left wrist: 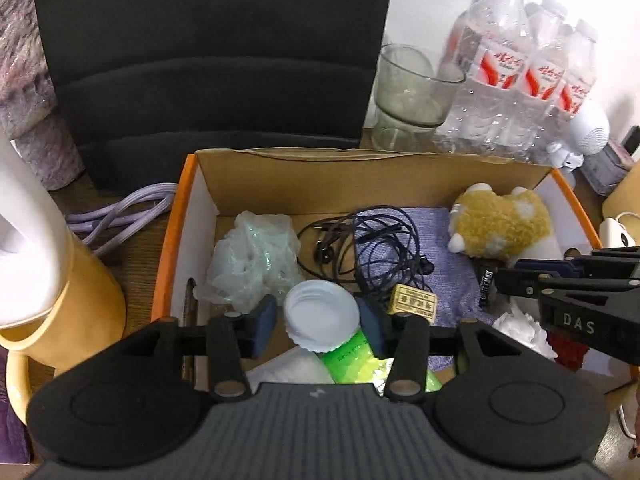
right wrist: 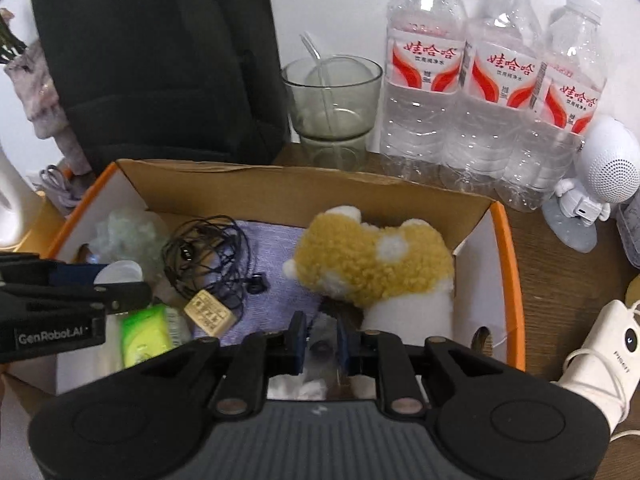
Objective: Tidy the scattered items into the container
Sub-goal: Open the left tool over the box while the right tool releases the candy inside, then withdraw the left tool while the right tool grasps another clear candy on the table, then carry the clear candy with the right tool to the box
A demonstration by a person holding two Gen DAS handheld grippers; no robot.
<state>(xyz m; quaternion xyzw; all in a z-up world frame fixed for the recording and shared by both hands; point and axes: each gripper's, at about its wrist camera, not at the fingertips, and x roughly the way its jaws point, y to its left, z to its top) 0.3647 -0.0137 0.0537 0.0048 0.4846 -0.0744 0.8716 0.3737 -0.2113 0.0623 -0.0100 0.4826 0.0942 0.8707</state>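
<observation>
I see my left gripper (left wrist: 320, 322) over the orange-rimmed cardboard box (left wrist: 320, 172), jaws half apart around a white ribbed plastic lid (left wrist: 322, 316), pads not pressing. My right gripper (right wrist: 322, 342) hangs narrow above the box beside the tan plush toy (right wrist: 372, 264), whether it grips anything I cannot tell.

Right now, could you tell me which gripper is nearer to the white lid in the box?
Left. The white lid lies between the left gripper fingers. The right gripper is off to the lid's right, near the plush toy.
</observation>
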